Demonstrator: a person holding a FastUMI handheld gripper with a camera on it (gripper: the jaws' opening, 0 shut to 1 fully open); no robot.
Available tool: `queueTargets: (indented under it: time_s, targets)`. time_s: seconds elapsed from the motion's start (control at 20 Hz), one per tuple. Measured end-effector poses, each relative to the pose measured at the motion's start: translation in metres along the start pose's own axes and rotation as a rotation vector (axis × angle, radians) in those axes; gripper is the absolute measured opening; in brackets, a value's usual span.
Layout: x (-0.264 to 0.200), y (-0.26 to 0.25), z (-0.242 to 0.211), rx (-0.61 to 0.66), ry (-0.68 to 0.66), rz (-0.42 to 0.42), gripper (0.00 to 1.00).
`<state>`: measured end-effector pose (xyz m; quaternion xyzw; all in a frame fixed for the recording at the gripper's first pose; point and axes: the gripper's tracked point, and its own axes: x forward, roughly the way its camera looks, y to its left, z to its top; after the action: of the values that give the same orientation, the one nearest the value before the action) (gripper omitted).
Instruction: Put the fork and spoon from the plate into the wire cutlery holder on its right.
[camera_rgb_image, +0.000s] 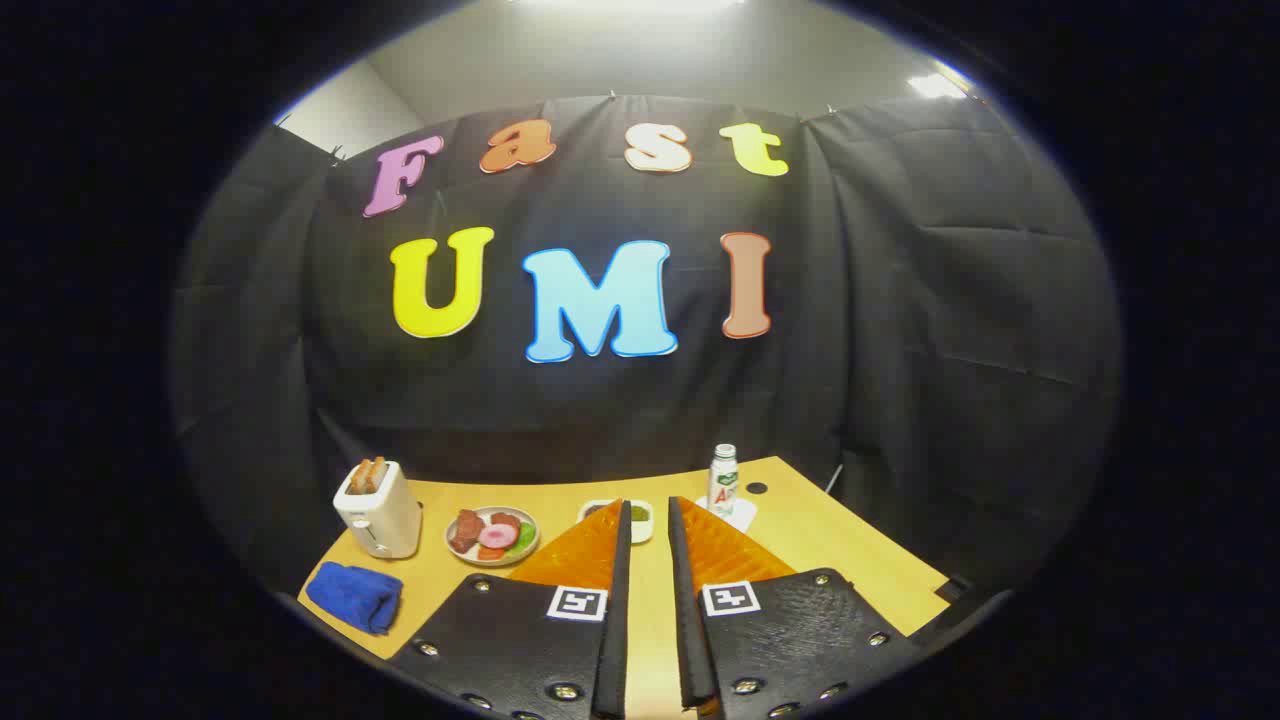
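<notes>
The wide yellow wooden tabletop (800, 540) carries everything. The gripper (645, 515) hangs above it, its fingers a little apart with nothing between them. To the left stands a white boxy toaster (380, 512) with brown toast sticking out. In front of it lies a soft blue folded cloth (355, 596). Just ahead of the left finger sits a round grey plate (491, 536) with pretend food on it. Past the fingertips is a small white dish (638, 520), mostly hidden. Beyond the right finger stands a small white bottle with a green cap (723, 480). I cannot see the fork, the spoon or the wire holder from here. The gripper could reach for the wrong plate. It could also bump the tall bottle over, because the bottle is near the right finger.
</notes>
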<state>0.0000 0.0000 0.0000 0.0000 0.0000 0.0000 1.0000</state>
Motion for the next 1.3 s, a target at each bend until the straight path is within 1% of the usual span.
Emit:
queueTargets:
  time_s: [0.15,0.3,0.5,0.7,0.85,1.3]
  targets:
    - [0.002,0.031,-0.008,-0.011,0.01,0.078,0.21]
    - [0.004,0.041,-0.004,-0.025,0.003,0.105,0.21]
    - [0.012,0.041,-0.003,0.007,-0.002,0.101,0.21]
    - [0.012,0.04,0.005,0.035,-0.045,0.093,0.21]
    - [0.011,0.043,0.01,0.03,-0.077,0.091,0.21]
    - [0.006,0.049,0.018,-0.028,-0.104,0.106,0.21]
